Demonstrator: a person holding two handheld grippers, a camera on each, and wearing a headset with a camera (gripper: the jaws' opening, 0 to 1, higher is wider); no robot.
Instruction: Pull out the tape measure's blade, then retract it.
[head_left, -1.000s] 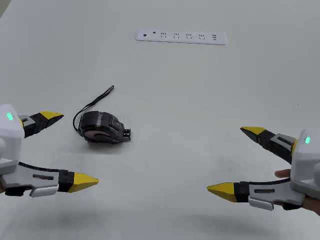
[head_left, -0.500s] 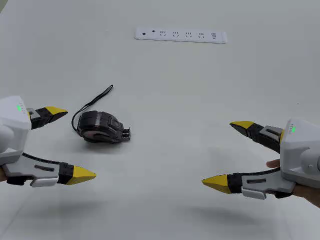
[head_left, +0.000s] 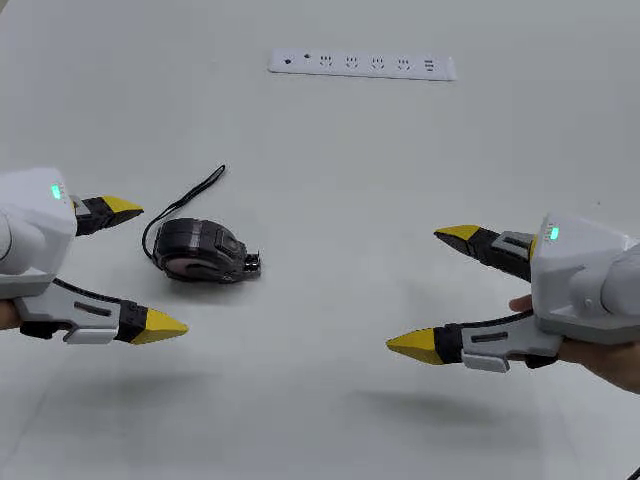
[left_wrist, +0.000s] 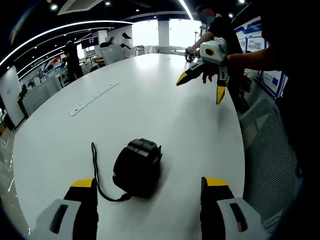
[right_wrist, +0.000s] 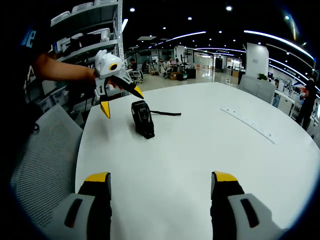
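One tape measure lies on the white table, on the left side and close to the person. Its long side runs left to right in the head view. The end where the blade comes out points right, toward the right gripper. The back end points at the left gripper.

It is dark grey and chunky, with a round reddish patch low on the side that faces the person. It seems to stand on its thin edge. A small dark metal tip sticks out at the right end, and the blade is not pulled out. A thin black strap loops from the back end and runs away across the table.

Both grippers hang above the table with their yellow-tipped jaws spread wide, and they hold nothing. The left gripper is near the tape measure but does not touch it. In the left gripper view the tape measure sits just ahead, between the two jaws. The right gripper is well apart from it, with bare table between.

A long white power strip lies at the far side of the table. A grey mesh chair stands by the table's edge, and shelves rise behind it. Nothing blocks the way to the tape measure.
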